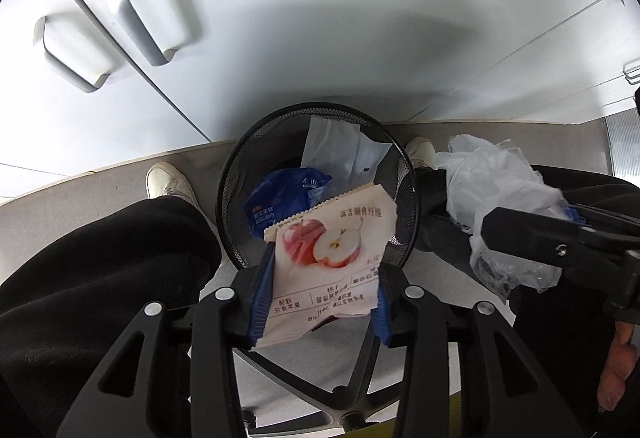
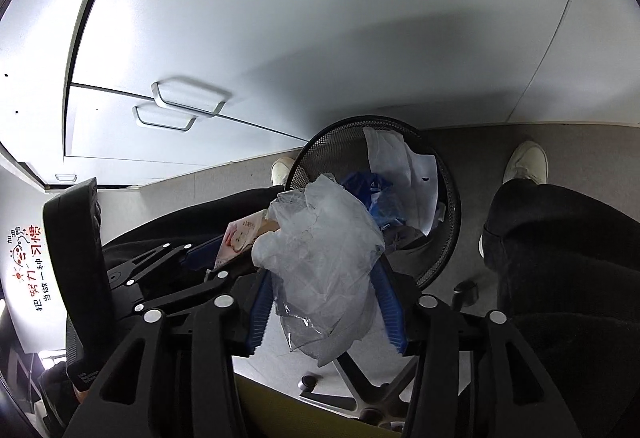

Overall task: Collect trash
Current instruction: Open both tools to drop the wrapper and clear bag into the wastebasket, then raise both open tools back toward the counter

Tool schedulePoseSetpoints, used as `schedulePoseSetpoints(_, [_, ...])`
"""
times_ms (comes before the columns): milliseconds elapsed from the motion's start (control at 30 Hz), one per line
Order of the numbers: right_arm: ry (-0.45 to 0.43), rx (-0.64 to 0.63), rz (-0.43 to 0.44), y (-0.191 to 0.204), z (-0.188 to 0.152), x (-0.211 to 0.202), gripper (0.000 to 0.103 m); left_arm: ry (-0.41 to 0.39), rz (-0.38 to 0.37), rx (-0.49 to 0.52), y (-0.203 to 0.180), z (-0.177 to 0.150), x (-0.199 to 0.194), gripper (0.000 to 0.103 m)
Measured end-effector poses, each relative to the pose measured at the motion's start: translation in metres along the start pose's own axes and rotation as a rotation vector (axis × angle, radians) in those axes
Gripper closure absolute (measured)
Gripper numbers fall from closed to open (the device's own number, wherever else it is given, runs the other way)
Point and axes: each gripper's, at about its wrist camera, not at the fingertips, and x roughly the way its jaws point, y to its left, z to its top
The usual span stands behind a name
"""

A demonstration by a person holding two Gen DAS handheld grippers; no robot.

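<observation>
My left gripper (image 1: 324, 278) is shut on a white apple snack wrapper (image 1: 332, 238) and holds it over the near rim of a black mesh waste bin (image 1: 236, 173). The bin holds a blue packet (image 1: 280, 197) and a clear bag (image 1: 340, 149). My right gripper (image 2: 324, 290) is shut on a crumpled clear plastic bag (image 2: 324, 238), just short of the bin (image 2: 320, 153). That bag also shows in the left wrist view (image 1: 496, 181), as does the wrapper in the right wrist view (image 2: 240, 238).
White cabinet doors with metal handles (image 1: 136, 13) stand behind the bin. The person's black-trousered legs (image 1: 100, 258) and white shoes (image 1: 168, 181) flank the bin on the grey floor. An office chair base (image 2: 360, 390) lies below the grippers.
</observation>
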Motion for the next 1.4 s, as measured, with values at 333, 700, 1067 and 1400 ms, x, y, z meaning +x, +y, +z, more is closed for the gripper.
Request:
schedulePoseSetpoints(333, [-0.027, 0.011, 0.002, 0.003, 0.001, -0.005, 0.028, 0.032, 0.023, 0.008, 0.002, -0.006, 0.011, 0.045])
schedulePoseSetpoints(700, [-0.082, 0.040, 0.020, 0.002, 0.002, -0.022, 0.011, 0.030, 0.013, 0.025, 0.000, -0.010, 0.005, 0.020])
schedulePoseSetpoints(1067, [-0.212, -0.039, -0.072, 0.022, -0.015, -0.056, 0.008, -0.011, 0.023, -0.006, 0.003, -0.014, -0.012, 0.005])
schedulePoseSetpoints(1400, [-0.349, -0.166, -0.133, 0.056, -0.043, -0.094, 0.007, -0.125, -0.003, -0.015, -0.003, -0.022, -0.056, 0.005])
